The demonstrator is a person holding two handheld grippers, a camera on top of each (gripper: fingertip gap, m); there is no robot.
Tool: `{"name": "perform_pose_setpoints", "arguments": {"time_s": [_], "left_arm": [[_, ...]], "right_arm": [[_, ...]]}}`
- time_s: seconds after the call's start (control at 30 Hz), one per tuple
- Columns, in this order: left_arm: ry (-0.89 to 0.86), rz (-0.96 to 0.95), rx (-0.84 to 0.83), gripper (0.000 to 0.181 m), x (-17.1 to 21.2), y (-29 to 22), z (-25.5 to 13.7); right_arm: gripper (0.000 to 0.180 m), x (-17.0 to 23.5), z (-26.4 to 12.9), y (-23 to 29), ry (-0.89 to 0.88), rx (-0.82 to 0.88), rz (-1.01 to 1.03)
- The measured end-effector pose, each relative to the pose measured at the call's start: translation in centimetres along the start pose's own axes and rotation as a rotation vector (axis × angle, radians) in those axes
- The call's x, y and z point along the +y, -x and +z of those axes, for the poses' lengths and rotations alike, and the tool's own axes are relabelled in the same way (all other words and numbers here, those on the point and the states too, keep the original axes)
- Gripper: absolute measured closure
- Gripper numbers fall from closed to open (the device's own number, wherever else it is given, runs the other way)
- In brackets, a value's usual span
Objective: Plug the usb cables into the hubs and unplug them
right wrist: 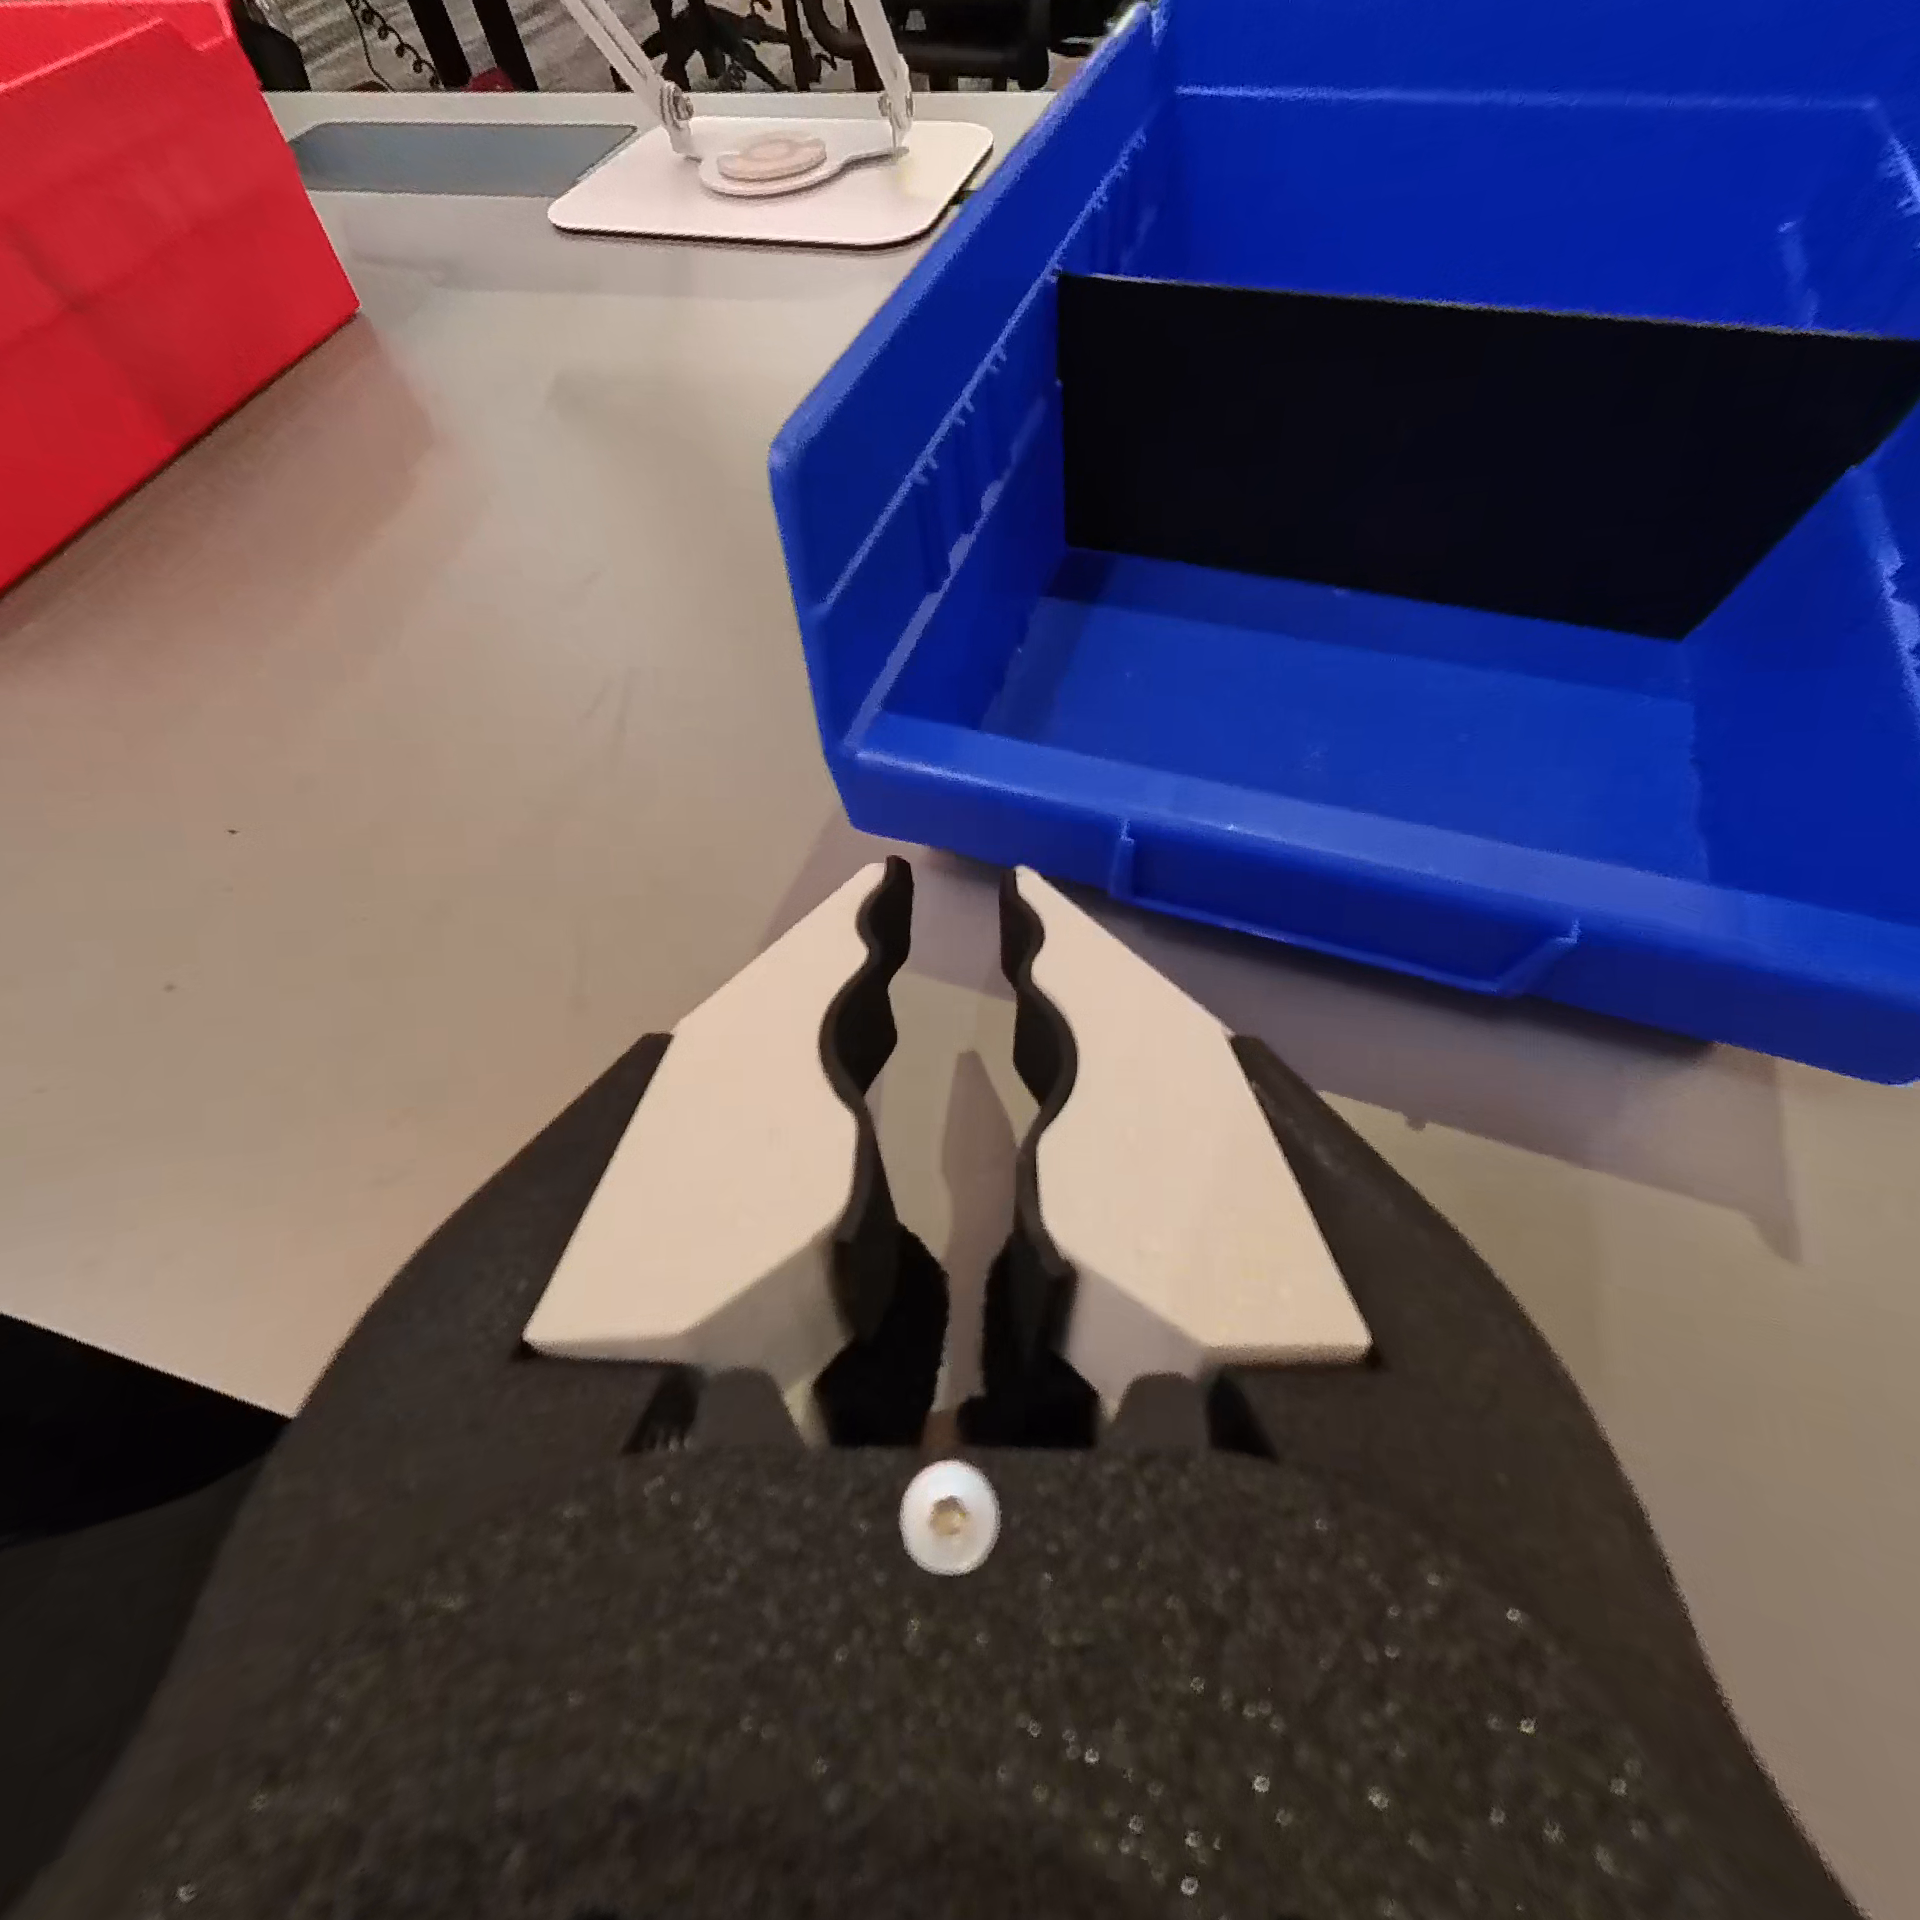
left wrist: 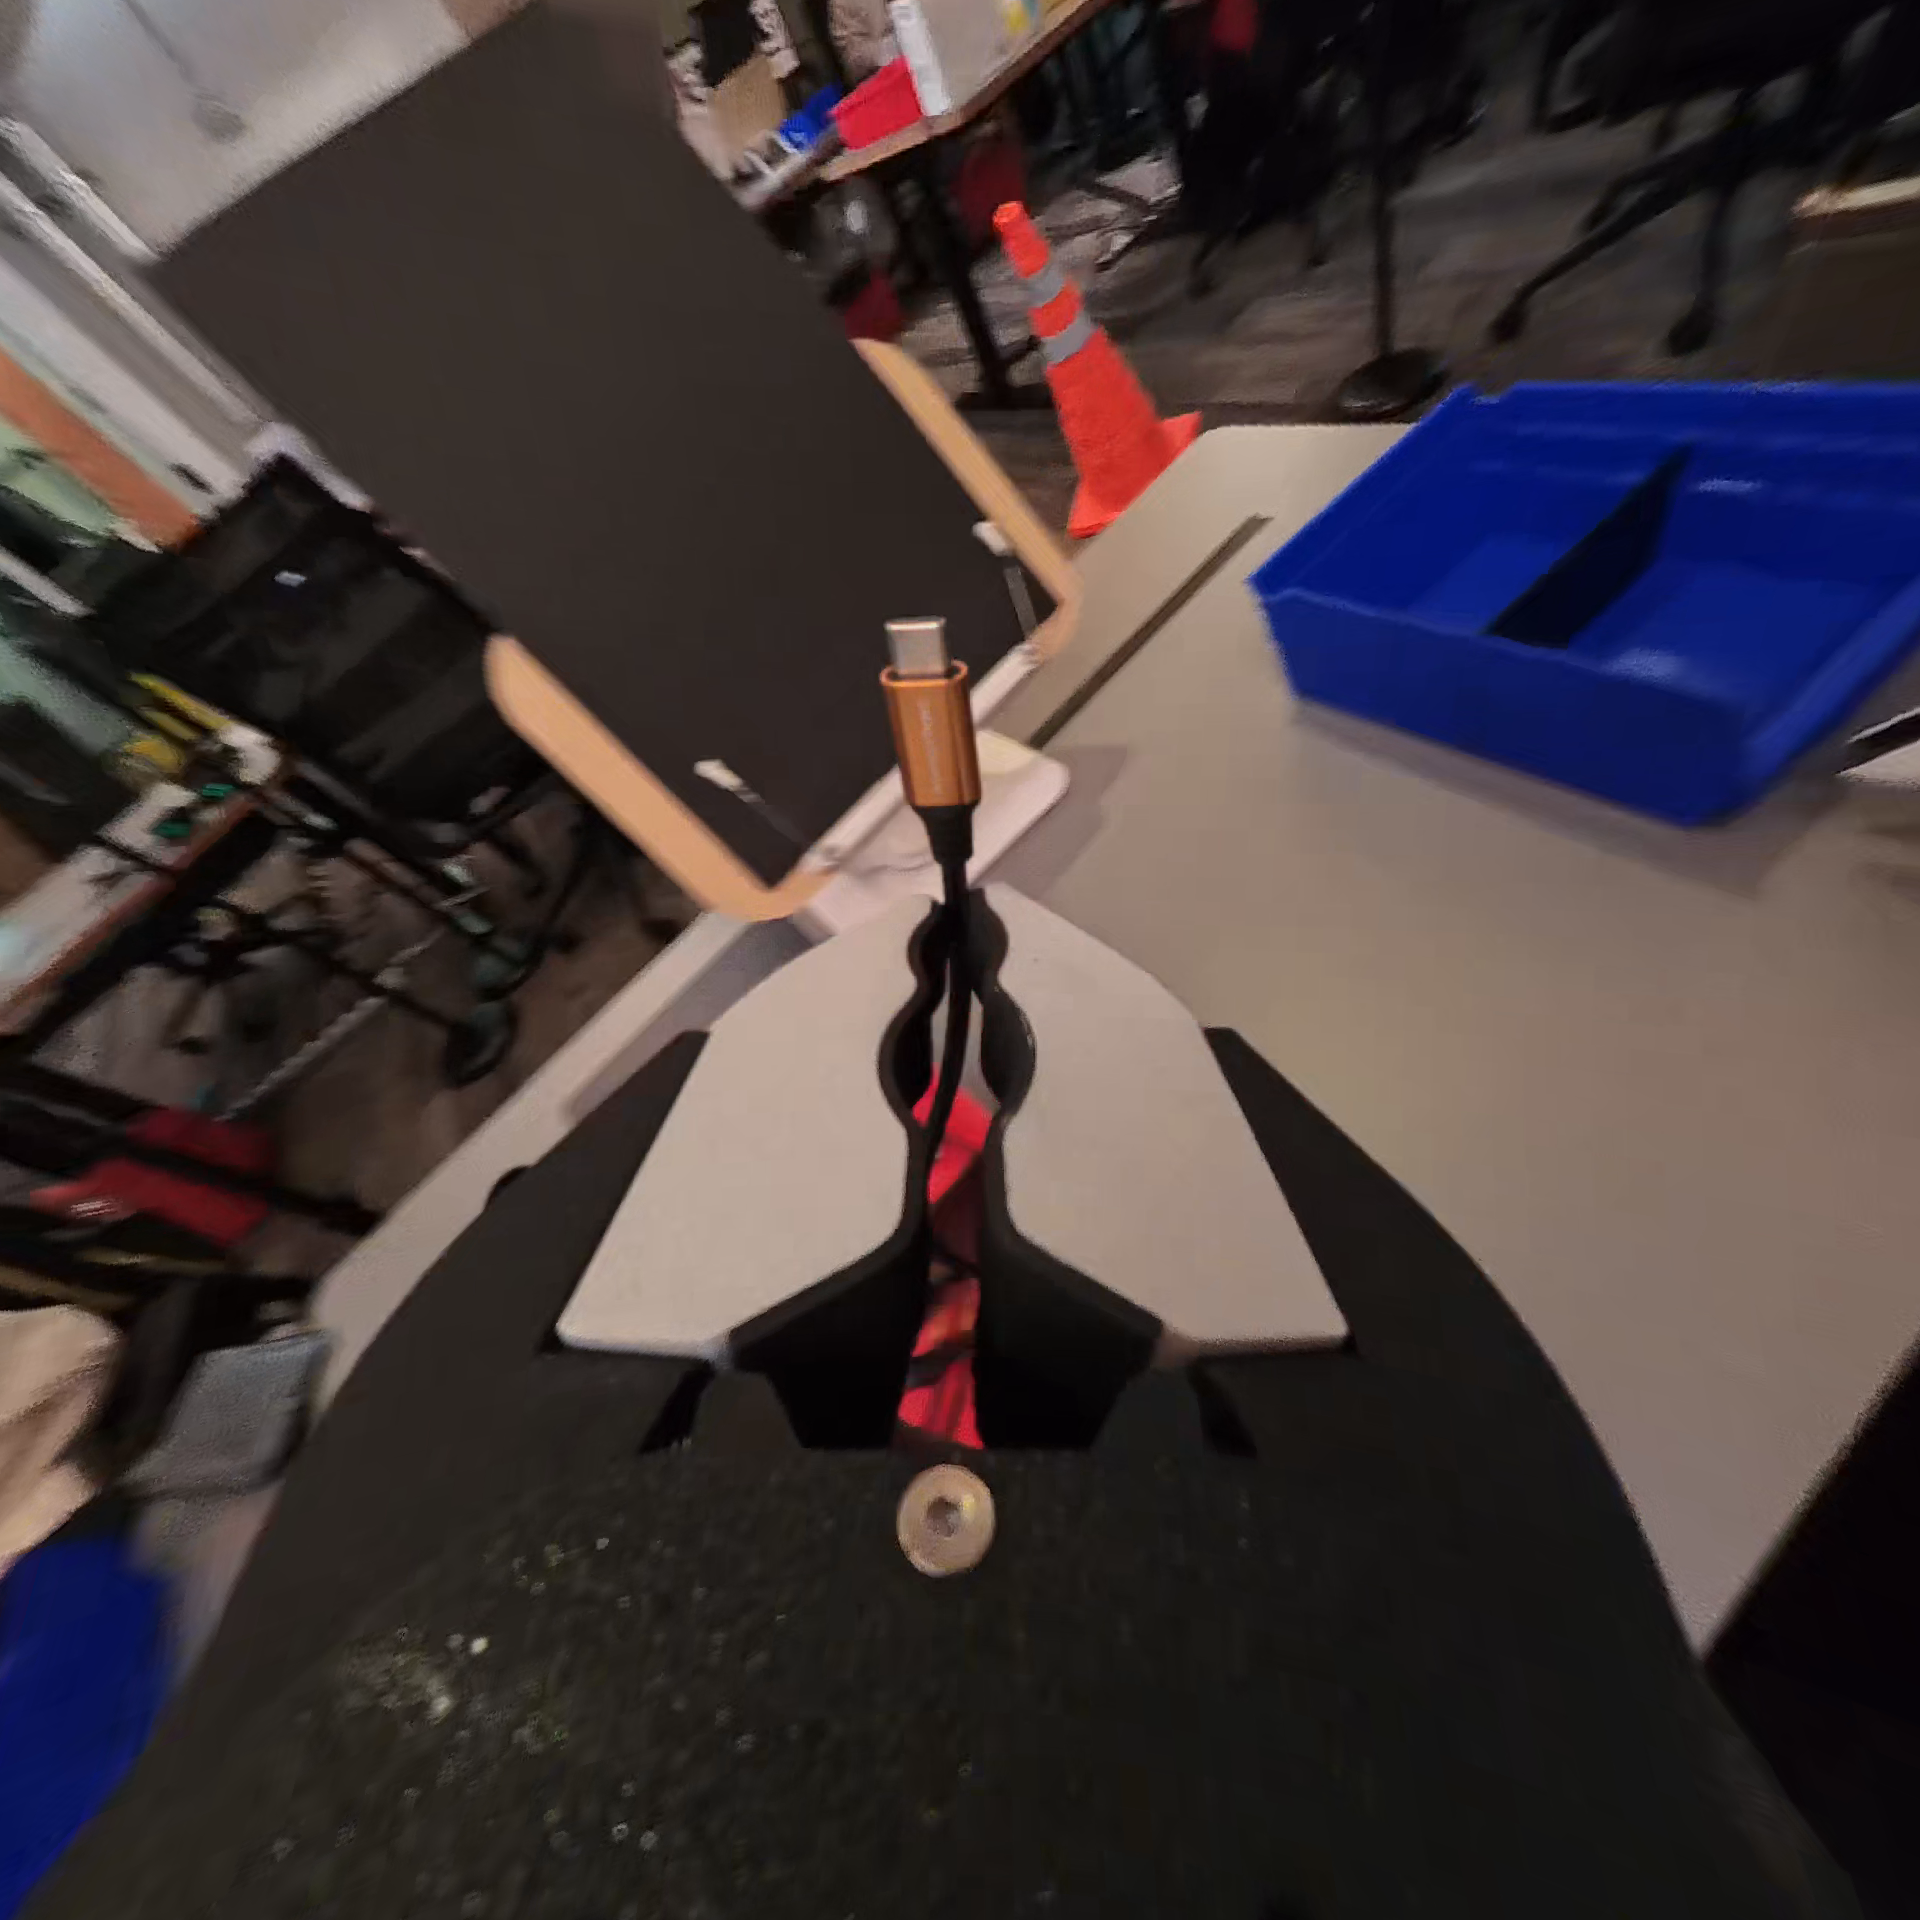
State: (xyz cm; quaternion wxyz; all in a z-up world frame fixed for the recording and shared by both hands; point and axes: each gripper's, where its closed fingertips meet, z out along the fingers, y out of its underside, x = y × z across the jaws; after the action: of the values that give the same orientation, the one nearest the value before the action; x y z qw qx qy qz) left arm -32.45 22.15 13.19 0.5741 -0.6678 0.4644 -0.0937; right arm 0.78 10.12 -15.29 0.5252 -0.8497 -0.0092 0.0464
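Note:
My left gripper (left wrist: 961, 920) is shut on a black USB cable (left wrist: 956, 997). The cable's copper-coloured plug (left wrist: 928, 732) with a silver tip sticks out forward past the fingertips, held in the air above the grey table (left wrist: 1403, 987). The rest of the cable runs back between the fingers and is hidden. My right gripper (right wrist: 954, 883) is slightly open and empty, low over the table (right wrist: 416, 727), just in front of a blue bin (right wrist: 1351, 727). No hub shows in either view.
The blue bin (left wrist: 1621, 592) has a black divider and looks empty. A red bin (right wrist: 135, 291) stands at the left. A white stand base (right wrist: 769, 177) sits at the table's far edge. A dark board with wooden trim (left wrist: 582, 499) and an orange cone (left wrist: 1101, 395) lie beyond the table. There is about 45 cm between the tips of the two grippers.

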Motion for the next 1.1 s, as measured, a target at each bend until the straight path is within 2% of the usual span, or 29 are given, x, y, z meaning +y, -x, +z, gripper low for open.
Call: {"name": "perform_pose_setpoints", "arguments": {"time_s": [0.1,0.2,0.3,0.43,0.57,0.63,0.7,0.77,0.83,0.9,1.0,1.1], "left_arm": [[0.066,-0.105,0.085,0.178,1.8,-4.8,5.5],[0.206,-0.201,0.09,0.178,6.6,-8.1,11.6],[0.349,-0.325,0.162,0.177,12.1,-12.3,15.9],[0.452,-0.365,0.219,0.177,16.9,-16.9,17.7],[0.493,-0.338,0.271,0.174,18.2,-19.1,16.8],[0.44,-0.351,0.288,0.158,17.3,-18.7,15.5],[0.35,-0.358,0.33,0.154,15.8,-17.9,13.3],[0.29,-0.308,0.32,0.156,15.2,-15.3,10.6],[0.279,-0.234,0.241,0.161,15.9,-10.4,8.4],[0.411,-0.177,0.221,0.163,19.5,-5.6,7.2],[0.764,-0.069,0.129,0.157,27.8,1.2,6.8],[0.93,-0.02,0.192,0.155,32.2,2.6,7.7]], "right_arm": [[0.164,-0.1,0.0,0.3,-0.003,-0.005,-0.015],[0.164,0.0,0.0,0.3,-0.002,0.001,-0.043],[0.164,0.0,-0.1,0.2,-0.002,0.007,-0.057],[0.164,0.4,-0.5,0.0,0.002,0.001,-0.049],[0.164,0.8,-0.9,-0.2,0.01,0.002,-0.047],[0.164,1.0,-1.2,-0.5,0.015,0.014,-0.055],[0.164,1.2,-1.7,-0.8,0.015,0.028,-0.062],[0.164,1.3,-2.1,-1.2,0.014,0.039,-0.062],[0.164,1.5,-2.3,-1.4,0.016,0.044,-0.055],[0.164,1.7,-2.3,-1.5,0.024,0.041,-0.045],[0.164,1.8,-2.1,-1.2,0.03,0.032,-0.042],[0.164,1.9,-1.8,-1.0,0.04,0.039,-0.063]]}}
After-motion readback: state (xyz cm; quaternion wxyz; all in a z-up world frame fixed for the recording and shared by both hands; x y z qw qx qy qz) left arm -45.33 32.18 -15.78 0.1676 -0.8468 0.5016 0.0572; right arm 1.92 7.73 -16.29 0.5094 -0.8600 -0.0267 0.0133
